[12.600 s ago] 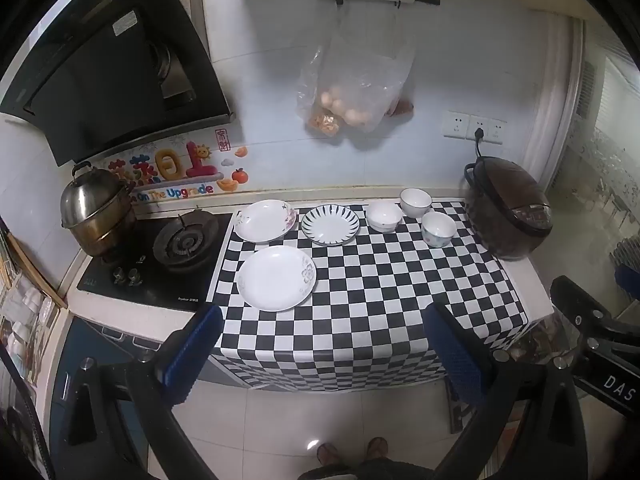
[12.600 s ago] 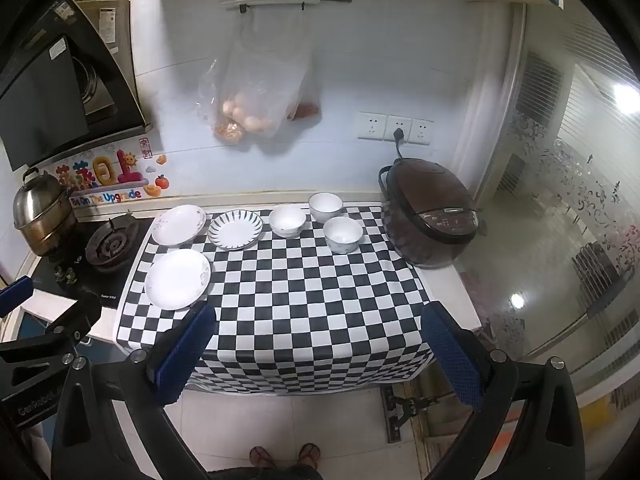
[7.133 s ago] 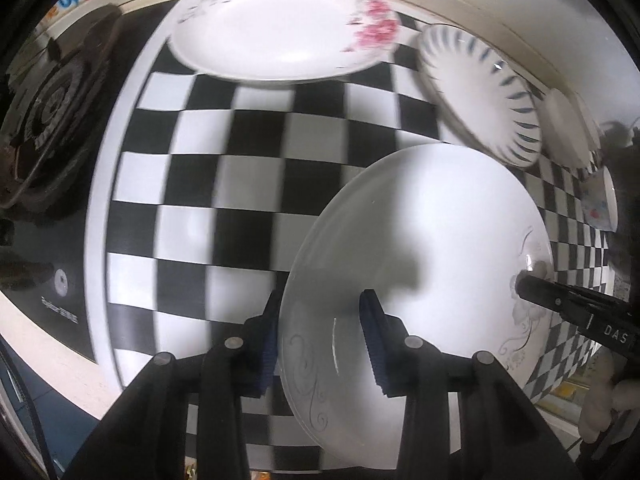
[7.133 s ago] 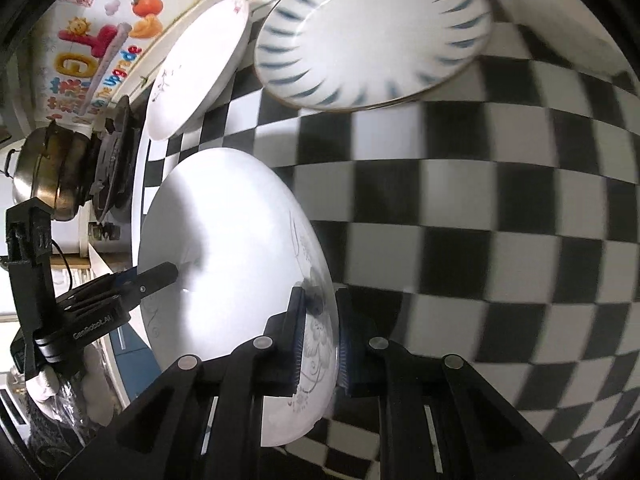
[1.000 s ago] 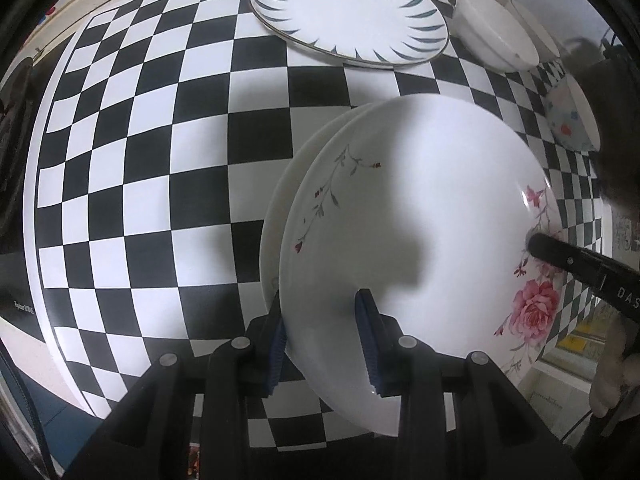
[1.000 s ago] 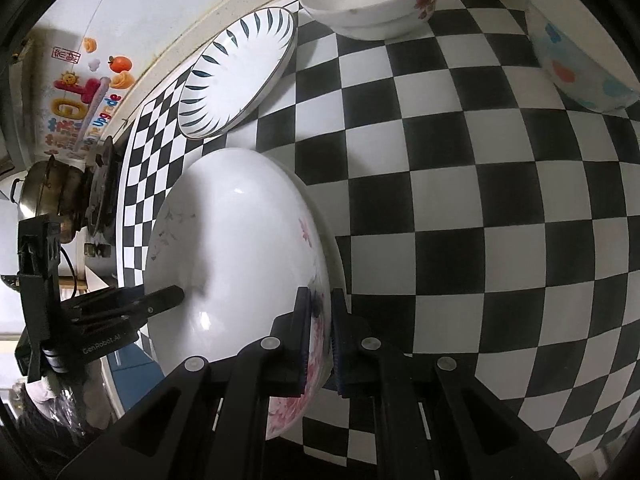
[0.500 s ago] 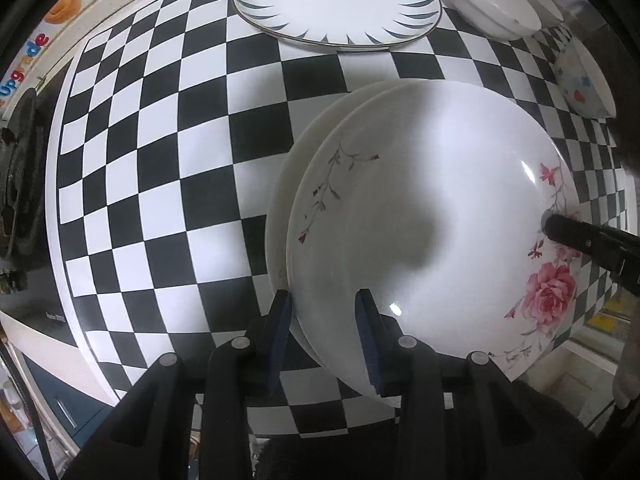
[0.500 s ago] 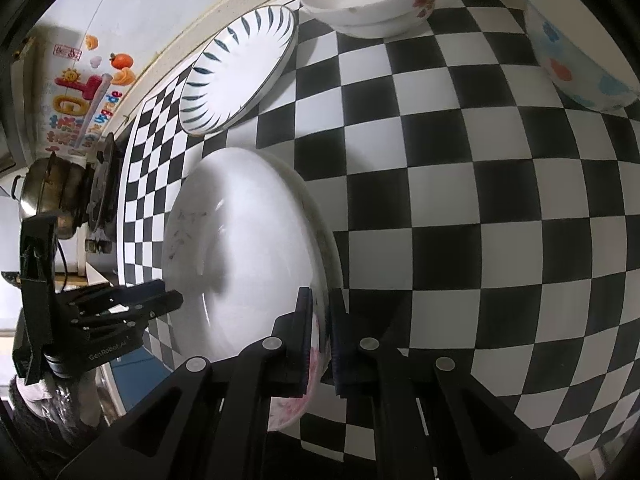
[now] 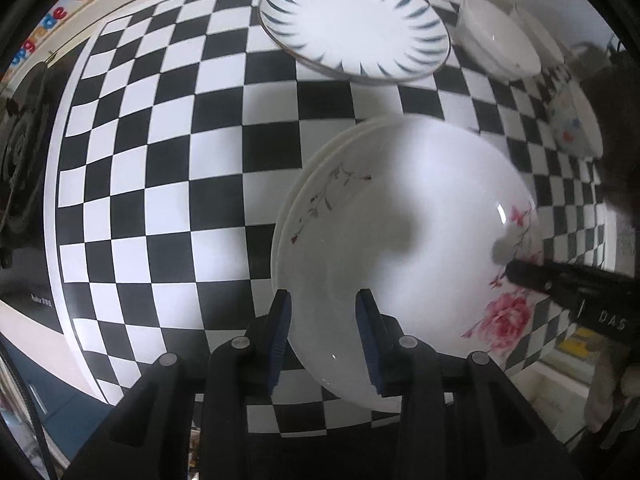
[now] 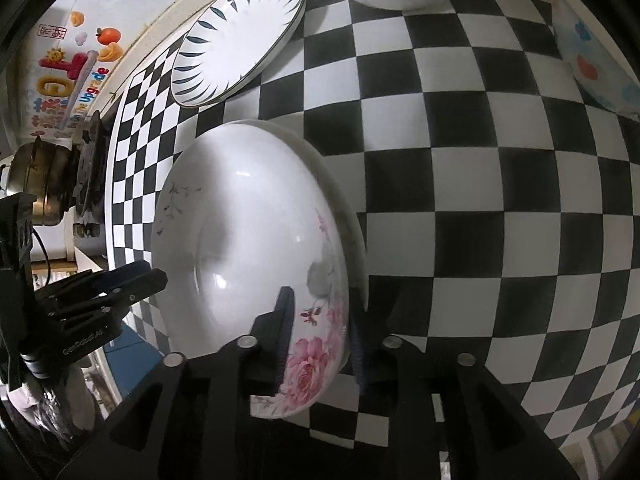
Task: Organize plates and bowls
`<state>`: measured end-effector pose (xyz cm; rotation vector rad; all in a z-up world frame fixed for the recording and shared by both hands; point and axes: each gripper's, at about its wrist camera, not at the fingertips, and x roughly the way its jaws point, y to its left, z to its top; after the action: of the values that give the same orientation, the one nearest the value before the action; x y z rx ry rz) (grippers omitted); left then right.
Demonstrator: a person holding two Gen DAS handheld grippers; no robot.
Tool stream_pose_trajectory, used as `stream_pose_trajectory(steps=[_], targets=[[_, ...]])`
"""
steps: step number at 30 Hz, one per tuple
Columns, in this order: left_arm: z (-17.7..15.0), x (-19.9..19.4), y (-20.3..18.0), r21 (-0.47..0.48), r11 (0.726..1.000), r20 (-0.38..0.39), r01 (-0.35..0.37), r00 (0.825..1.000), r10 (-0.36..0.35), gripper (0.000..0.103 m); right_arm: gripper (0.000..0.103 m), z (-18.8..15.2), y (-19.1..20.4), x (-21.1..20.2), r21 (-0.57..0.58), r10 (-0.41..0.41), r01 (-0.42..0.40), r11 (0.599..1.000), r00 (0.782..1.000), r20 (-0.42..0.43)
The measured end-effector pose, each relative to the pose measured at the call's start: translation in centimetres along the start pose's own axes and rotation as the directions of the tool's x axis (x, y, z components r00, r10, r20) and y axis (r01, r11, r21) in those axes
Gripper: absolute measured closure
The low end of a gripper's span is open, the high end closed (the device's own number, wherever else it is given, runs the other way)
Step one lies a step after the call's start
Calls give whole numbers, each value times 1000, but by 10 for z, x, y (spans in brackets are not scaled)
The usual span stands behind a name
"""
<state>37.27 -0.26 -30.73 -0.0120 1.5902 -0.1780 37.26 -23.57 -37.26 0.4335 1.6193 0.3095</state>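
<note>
Over checkered cloth (image 9: 168, 184), right jaws opening (rose plate (image 10: 248, 240) between).

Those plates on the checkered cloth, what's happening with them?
A person with a gripper in each hand is stacking dishes. The rose plate now lies on a plain white plate on the checkered cloth. The left gripper straddles the near rim, though it is hard to tell if it pinches. The right gripper is opening, its fingers either side of the rim. The blue-leaf plate and the bowls wait at the back.
</note>
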Motion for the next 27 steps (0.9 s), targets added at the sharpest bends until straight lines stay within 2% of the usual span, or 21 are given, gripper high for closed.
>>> stream_pose_trajectory(steps=[4,5,11,15,20,27], targets=[[7,-17,7,-38,999,42,26,999,-25,72,63,-3,-1,-7,30,7,-6,1000,1000,-22],[11,-21,11,-43,999,51,30,998,-28,72,56,-3,-2,-9,33,-10,11,999,1000,-22],[33,-35,24,-67,996,98,62,994,-55,72,55,10,0,-44,64,20,-22,998,999,45],[69,-35,39,-76,995,111,59,993,-50,72,55,50,14,-52,66,34,-41,997,994,101],[129,-20,56,-74,996,95,54,994,-47,72,55,113,31,-36,111,30,-48,993,986,163],[206,6,58,37,999,52,-1,999,-1,72,60,165,35,-5,193,-43,11,981,986,161]])
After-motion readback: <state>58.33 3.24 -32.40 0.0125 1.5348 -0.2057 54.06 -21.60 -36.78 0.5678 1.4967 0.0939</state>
